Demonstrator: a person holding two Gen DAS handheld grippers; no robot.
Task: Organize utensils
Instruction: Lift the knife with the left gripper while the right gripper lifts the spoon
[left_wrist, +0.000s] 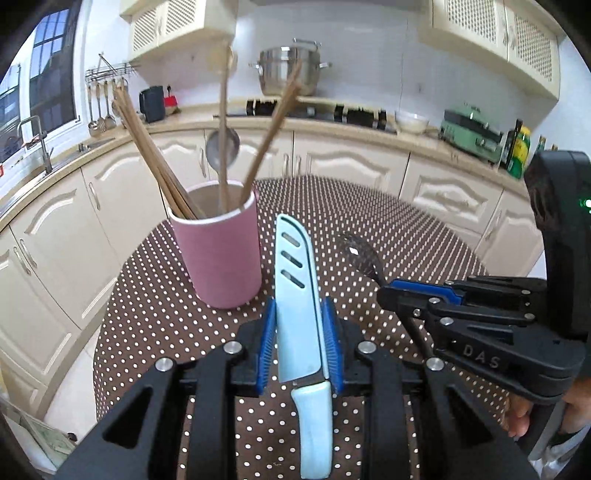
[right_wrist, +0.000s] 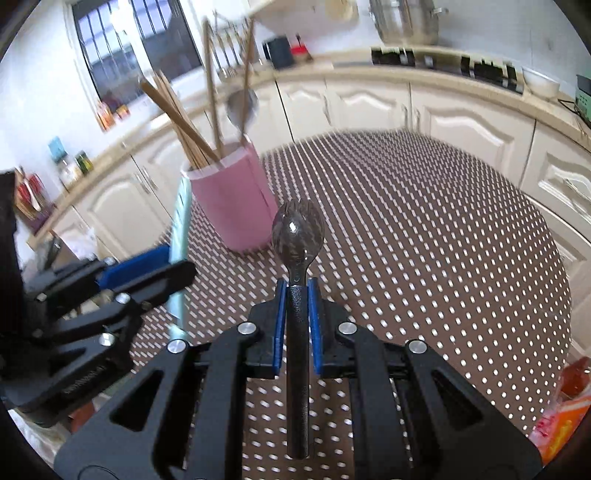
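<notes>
My left gripper (left_wrist: 300, 310) is shut on a light blue knife (left_wrist: 295, 280) in its sheath, tip pointing forward, handle toward me. A pink holder (left_wrist: 221, 258) stands just ahead and left on the dotted table, holding wooden chopsticks (left_wrist: 155, 155) and a metal ladle (left_wrist: 222, 147). My right gripper (right_wrist: 297, 291) is shut on a dark spork (right_wrist: 297, 229), its head pointing forward. The holder (right_wrist: 236, 206) lies ahead and left of the spork. The right gripper (left_wrist: 391, 291) shows at the right of the left wrist view; the left gripper (right_wrist: 177, 273) at the left of the right wrist view.
The round table (right_wrist: 424, 229) has a brown cloth with white dots. Cream kitchen cabinets (left_wrist: 351, 158) and a counter with a steel pot (left_wrist: 290, 70) curve behind. An orange packet (right_wrist: 565, 402) sits at the table's right edge.
</notes>
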